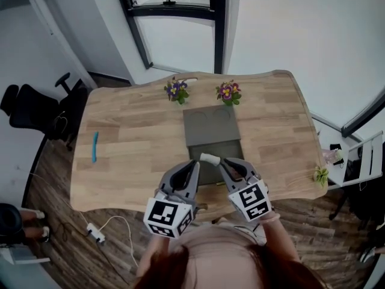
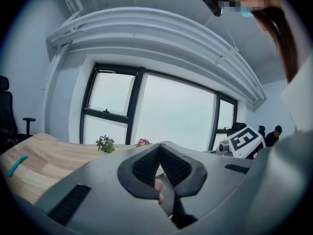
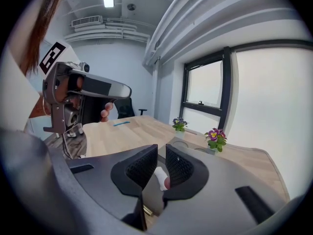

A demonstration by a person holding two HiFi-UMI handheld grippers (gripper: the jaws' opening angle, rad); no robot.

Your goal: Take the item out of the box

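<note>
The item (image 1: 210, 159) is sitting over the near end of the box (image 1: 210, 131), between the tips of the two grippers. It is a short white piece. In the head view its long axis is running left to right across the table (image 1: 138, 149), with the right end tilting slightly toward the person. Whether it is resting in the box or hanging clear of it is not showing.

The right gripper (image 1: 227, 163) is pointing up and to the left at the item's right end. In the right gripper view the item (image 3: 159, 176) is lying in the slot of the right gripper (image 3: 161, 148). Its white body is pointing away along the jaws, and its pink end is coming back toward the camera, beside the right-hand pad (image 3: 178, 168). The jaws are standing a little apart with a narrow gap at the tips, and they are not clamping the item.

The left gripper (image 1: 194, 164) is pointing up and to the right, just left of the item. In its own view, the left gripper (image 2: 159, 147) is holding its tips together in a closed V. A small pink shape (image 2: 157, 186) is showing low in the slot behind them, and what it is cannot be told.
</note>
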